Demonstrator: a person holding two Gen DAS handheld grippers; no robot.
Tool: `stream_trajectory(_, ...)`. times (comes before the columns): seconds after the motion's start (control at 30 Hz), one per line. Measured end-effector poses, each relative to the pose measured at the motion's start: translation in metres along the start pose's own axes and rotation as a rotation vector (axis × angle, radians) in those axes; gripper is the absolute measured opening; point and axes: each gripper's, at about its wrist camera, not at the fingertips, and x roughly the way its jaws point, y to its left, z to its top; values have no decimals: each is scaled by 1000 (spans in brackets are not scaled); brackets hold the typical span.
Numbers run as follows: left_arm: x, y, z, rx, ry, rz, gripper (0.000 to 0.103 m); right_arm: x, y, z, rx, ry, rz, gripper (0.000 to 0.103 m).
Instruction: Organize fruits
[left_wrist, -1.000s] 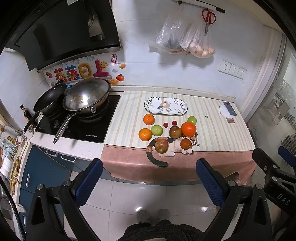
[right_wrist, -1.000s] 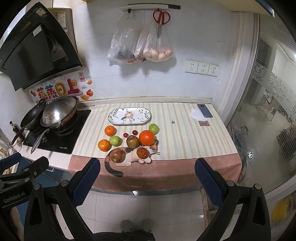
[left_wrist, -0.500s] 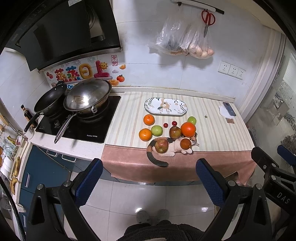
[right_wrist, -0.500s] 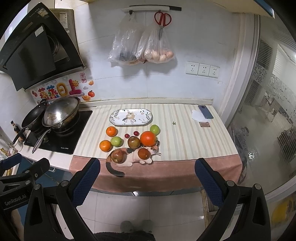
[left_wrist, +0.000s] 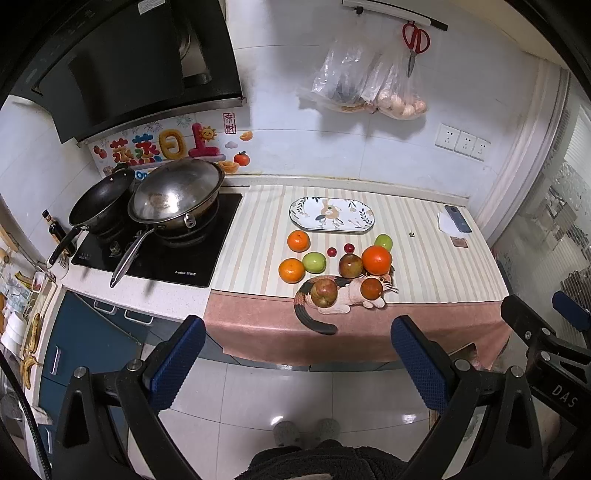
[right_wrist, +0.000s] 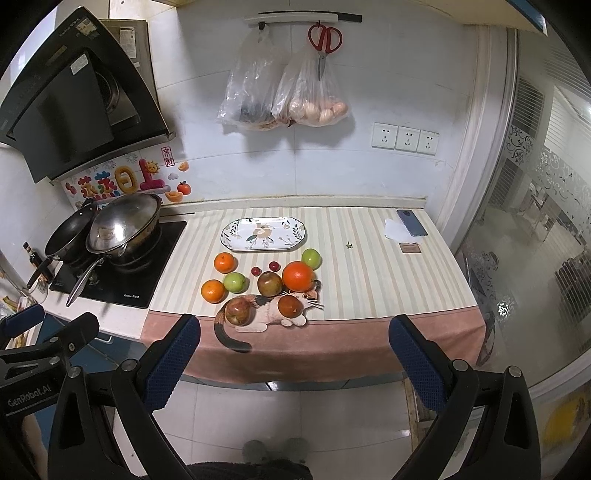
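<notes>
Right wrist view has both your claws, right gripper (right_wrist: 293, 363) and left gripper (left_wrist: 295, 363), released short of the fruits; that apple (right_wrist: 238, 311) at the plate's (right_wrist: 229, 240) six o'clock could roll floorward if nudged.

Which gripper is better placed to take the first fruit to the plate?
Neither clearly; slightly the left. Both left gripper and right gripper are open, well back from the counter. The fruit cluster around the big orange sits more centred in the left view.
</notes>
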Motion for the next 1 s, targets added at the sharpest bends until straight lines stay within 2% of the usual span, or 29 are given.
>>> stream_trajectory(0.5, 9, 8, 8, -12, -2, -9, 103, 10, 9, 1, 45, 18, 7, 103)
stream_trajectory(0.63, 40, 17, 23, -9, 5, -8, 103, 36, 13, -1, 108, 51, 33, 103)
stream_trajectory(0.83, 101, 26, 43, -6, 27, 9, 103, 99, 18, 1, 153, 122, 48, 103)
stream_trajectory(1.0, 175, 27, 59, -24, 144, -1, 103, 173, 6, 12, 179, 192, 52, 103)
